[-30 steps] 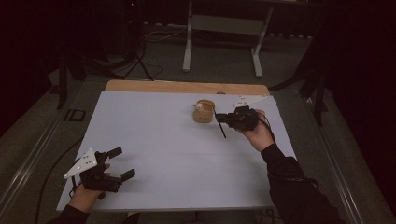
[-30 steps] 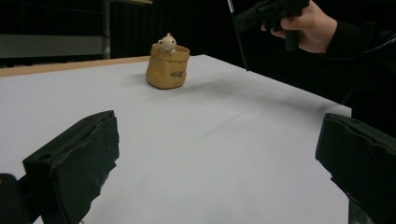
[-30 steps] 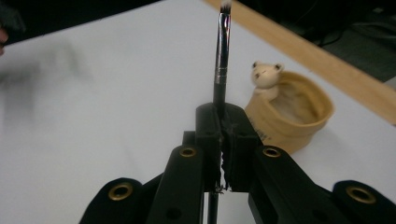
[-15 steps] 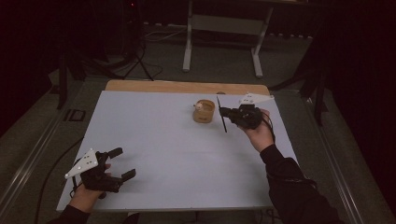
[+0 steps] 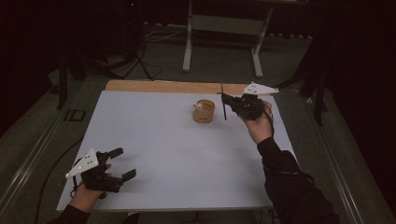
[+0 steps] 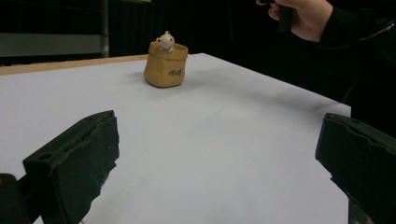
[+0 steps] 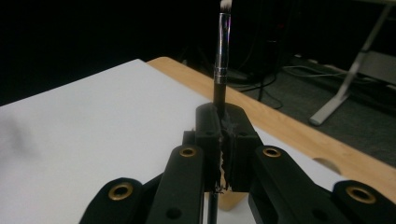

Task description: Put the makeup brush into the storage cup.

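My right claw (image 5: 229,100) is clamped on a thin brush (image 5: 223,103), raised beside the small tan pot (image 5: 204,111) at the far side of the bench (image 5: 163,154). Over the last second the brush has swung from a slant to near upright, bristles up; I judge it is being lined up for the pot. My left claw (image 5: 122,163) rests open, near the front edge. The brush's lower end is hard to make out against the dark claw.

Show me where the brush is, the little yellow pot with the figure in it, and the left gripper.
brush (image 7: 221,60): right gripper view, on its handle just above the metal ferrule.
yellow pot (image 6: 167,71): left gripper view, on its front wall.
left gripper (image 5: 122,163): high view, midway between its open jaws.
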The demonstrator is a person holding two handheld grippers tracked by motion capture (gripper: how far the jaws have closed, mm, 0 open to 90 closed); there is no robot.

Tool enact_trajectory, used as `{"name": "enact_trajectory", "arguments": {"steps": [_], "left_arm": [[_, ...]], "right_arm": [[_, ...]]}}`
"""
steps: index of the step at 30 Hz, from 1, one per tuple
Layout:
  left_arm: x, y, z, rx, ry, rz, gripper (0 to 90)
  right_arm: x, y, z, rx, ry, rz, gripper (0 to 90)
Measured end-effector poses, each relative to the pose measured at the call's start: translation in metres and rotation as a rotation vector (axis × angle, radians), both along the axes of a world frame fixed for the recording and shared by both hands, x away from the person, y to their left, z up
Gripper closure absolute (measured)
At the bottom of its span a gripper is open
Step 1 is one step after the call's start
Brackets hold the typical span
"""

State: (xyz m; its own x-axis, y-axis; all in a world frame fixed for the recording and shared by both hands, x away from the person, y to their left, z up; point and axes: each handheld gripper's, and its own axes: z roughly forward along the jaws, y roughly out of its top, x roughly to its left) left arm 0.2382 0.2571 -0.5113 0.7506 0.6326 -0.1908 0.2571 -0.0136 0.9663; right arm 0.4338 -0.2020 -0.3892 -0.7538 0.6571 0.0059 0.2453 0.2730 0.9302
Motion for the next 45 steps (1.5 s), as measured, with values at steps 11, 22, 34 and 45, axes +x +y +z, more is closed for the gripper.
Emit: {"name": "enact_trajectory", "arguments": {"steps": [11,22,34,45], "left_arm": [[0.000,0.001,0.000,-0.002,0.001,0.000,0.0],[0.000,0.000,0.000,0.005,-0.005,-0.002,0.0],[0.000,0.001,0.000,0.004,-0.007,0.000,0.0],[-0.001,0.001,0.000,-0.006,-0.007,-0.002,0.0]], "right_arm": [[0.015,0.013,0.019,0.030,-0.047,-0.026,86.1],[0.032,0.027,0.036,0.076,-0.073,-0.043,86.1],[0.051,0.032,0.039,0.114,-0.071,-0.105,86.1],[0.062,0.041,0.032,0.168,-0.128,-0.204,86.1]]}}
